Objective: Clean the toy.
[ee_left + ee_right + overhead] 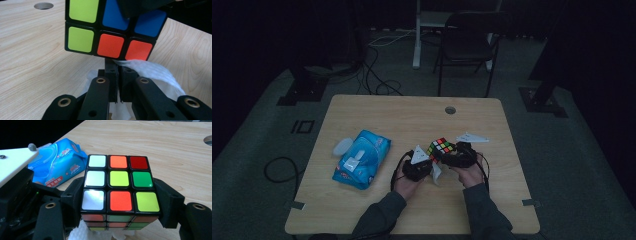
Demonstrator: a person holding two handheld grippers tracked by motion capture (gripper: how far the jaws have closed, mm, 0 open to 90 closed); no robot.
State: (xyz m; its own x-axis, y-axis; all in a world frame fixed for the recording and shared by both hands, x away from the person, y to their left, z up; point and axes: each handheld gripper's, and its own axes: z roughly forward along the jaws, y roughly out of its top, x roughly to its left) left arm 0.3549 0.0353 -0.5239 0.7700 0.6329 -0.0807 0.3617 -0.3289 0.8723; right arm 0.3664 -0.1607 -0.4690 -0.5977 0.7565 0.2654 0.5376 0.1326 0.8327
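Jaws of our right gripper [120,202] squeeze the puzzle cube [119,187] above the table [377,112]. Our left gripper [117,75] pinches a white wipe [152,72] under it. Nearby lies a blue wipes pack [362,159].

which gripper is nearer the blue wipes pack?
Left. The left gripper, shut on a white wipe, sits just right of the wipes pack across bare table. The right gripper, holding the puzzle cube, is farther right.
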